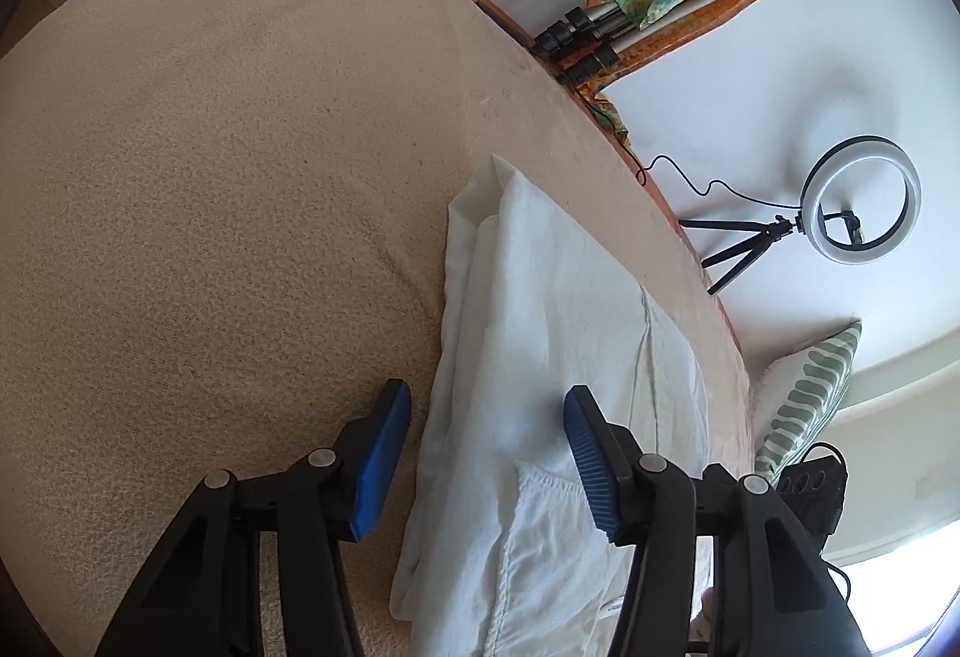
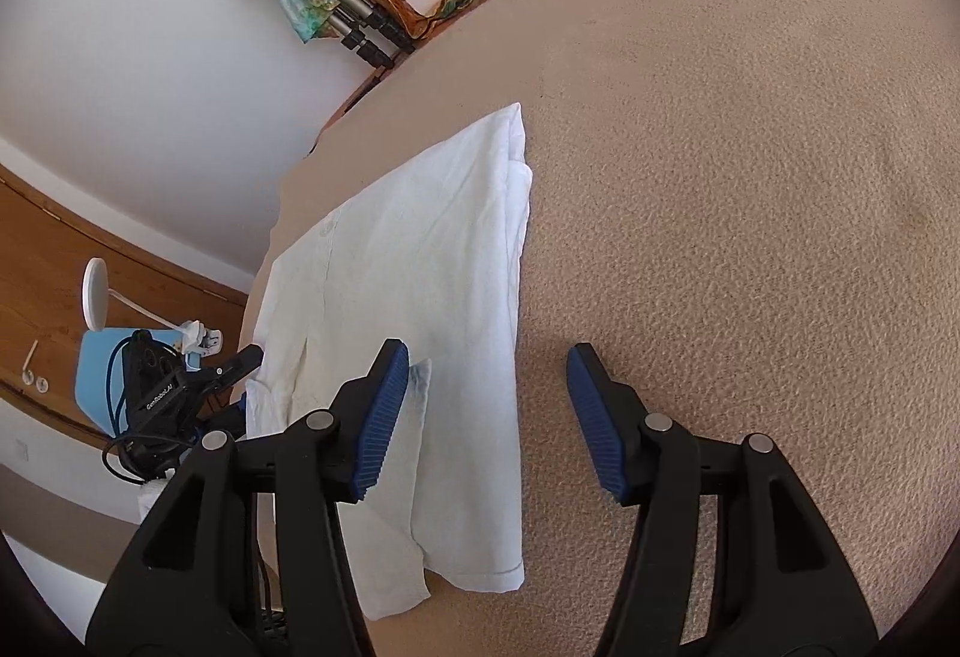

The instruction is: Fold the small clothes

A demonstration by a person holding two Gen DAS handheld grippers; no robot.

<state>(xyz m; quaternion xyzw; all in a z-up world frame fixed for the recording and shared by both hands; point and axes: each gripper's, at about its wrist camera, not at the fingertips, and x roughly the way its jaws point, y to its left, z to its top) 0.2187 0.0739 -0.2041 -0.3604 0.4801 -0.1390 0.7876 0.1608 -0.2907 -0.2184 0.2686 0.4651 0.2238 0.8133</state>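
Observation:
A white garment (image 1: pixel 540 309) lies folded lengthwise on the beige textured cover (image 1: pixel 240 177), near its right edge. My left gripper (image 1: pixel 489 417) hovers open over the garment's near end. Its left blue pad (image 1: pixel 384 447) is over the bare cover and its right pad (image 1: pixel 585 447) is over the cloth. In the right wrist view the same garment (image 2: pixel 420 237) runs along the left edge of the cover (image 2: pixel 720 177). My right gripper (image 2: pixel 489 399) is open above the garment's right edge, with one pad (image 2: pixel 384 405) over the cloth and nothing pinched.
A ring light on a small tripod (image 1: pixel 864 201) stands by the wall. A folded tripod wrapped in a colourful scarf (image 1: pixel 660 3) lies beyond the cover's edge. A striped cushion (image 1: pixel 804 405) is at the right. A blue box (image 2: pixel 96 375) and a white lamp (image 2: pixel 96 291) sit at the left.

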